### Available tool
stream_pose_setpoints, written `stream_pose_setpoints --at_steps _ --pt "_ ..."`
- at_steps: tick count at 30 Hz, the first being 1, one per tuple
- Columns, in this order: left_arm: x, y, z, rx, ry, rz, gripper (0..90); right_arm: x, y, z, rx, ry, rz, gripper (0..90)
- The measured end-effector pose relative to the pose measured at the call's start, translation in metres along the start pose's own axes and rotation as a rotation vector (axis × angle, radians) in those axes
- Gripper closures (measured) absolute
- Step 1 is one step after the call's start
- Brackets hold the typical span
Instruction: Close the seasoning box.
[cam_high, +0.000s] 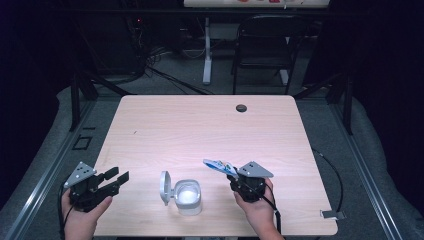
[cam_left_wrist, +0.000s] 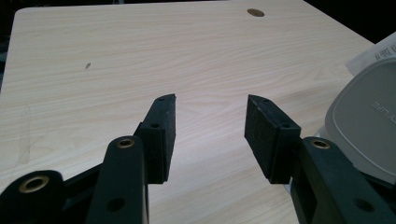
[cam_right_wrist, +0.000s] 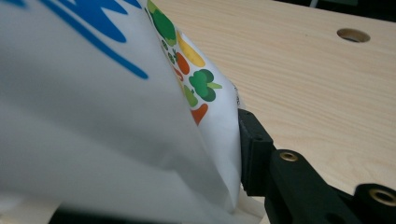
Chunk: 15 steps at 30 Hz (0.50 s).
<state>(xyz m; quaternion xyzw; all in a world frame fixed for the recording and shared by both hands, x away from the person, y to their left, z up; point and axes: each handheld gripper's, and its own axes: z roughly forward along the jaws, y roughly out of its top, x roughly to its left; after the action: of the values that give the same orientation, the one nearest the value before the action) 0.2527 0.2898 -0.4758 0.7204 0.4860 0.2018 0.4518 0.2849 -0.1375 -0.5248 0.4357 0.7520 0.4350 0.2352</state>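
Item one, a pale wood-grain rectangular table (cam_high: 210, 130) with a round cable hole, bore near its front edge a clear square plastic container (cam_high: 188, 196) with its grey hinged lid (cam_high: 165, 187) swung open at its left; faint embossed lettering on that lid could not be read. Item two, the left gripper (cam_high: 119, 180), stood idle left of the container, jaws wide and empty. Item three, the right gripper (cam_high: 234, 172), was clamped on a white plastic pouch (cam_right_wrist: 107, 107) printed with blue strokes and small vegetable figures, held right of the container; judged step: carrying it over, next needing its mouth tipped above the opening.
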Motion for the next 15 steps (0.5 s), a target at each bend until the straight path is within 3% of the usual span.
stream_pose_setpoints --at_steps 15 --pt "0.0 -0.001 0.002 0.003 -0.002 -0.001 53.8 -0.009 -0.023 0.013 0.049 -0.006 0.09 72.5"
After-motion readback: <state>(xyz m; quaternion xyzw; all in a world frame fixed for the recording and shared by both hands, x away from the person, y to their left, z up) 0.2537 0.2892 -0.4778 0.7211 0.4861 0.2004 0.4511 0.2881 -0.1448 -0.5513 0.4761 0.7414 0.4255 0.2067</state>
